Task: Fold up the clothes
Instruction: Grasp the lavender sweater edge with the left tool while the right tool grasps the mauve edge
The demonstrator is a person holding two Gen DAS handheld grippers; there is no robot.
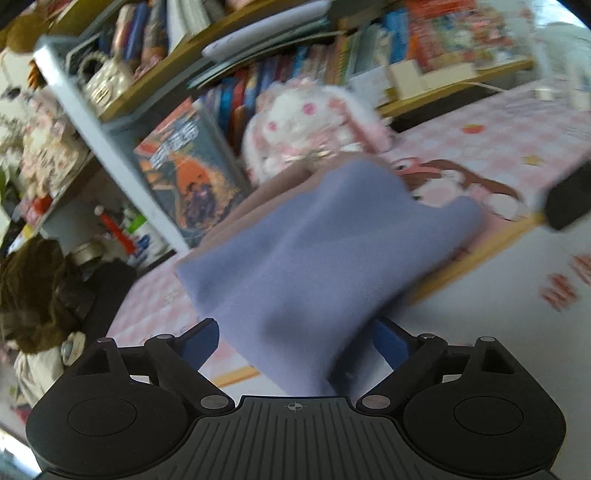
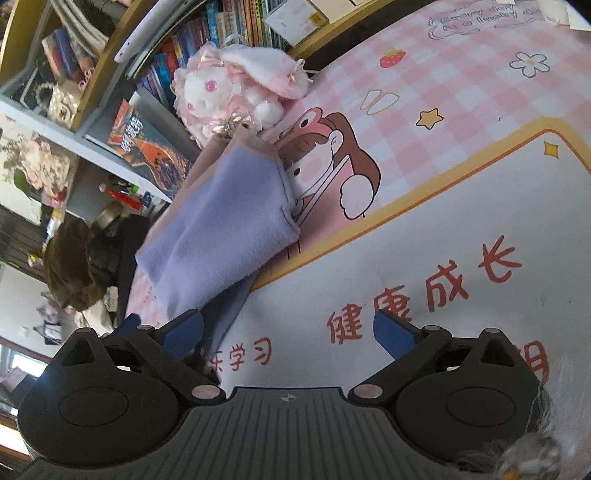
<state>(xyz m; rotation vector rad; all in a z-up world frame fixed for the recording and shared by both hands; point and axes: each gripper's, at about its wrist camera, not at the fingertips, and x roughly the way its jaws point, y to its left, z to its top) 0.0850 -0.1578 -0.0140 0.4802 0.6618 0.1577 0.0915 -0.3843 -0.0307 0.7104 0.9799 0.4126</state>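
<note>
The folded lavender cloth (image 1: 314, 251) lies between the spread left hand-held gripper (image 1: 295, 343) fingers – unpinched – so a careless pull could undo the fold; the right hand-held gripper (image 2: 288, 332) gapes empty.

The desk mat (image 2: 461, 206) carries large red Chinese characters on its white part: 健康成长 (image 2: 424, 288) in one row, and nearer the desk's front edge 学习 (image 2: 251, 356), with further characters cut off. Near the mat's far corner, a blue-outlined cloud holds the English words "Every day is a lucky d…" (image 2: 484, 18), the end unreadable. A book cover (image 2: 147, 147) leaning at the shelf shows characters too blurred to read.
</note>
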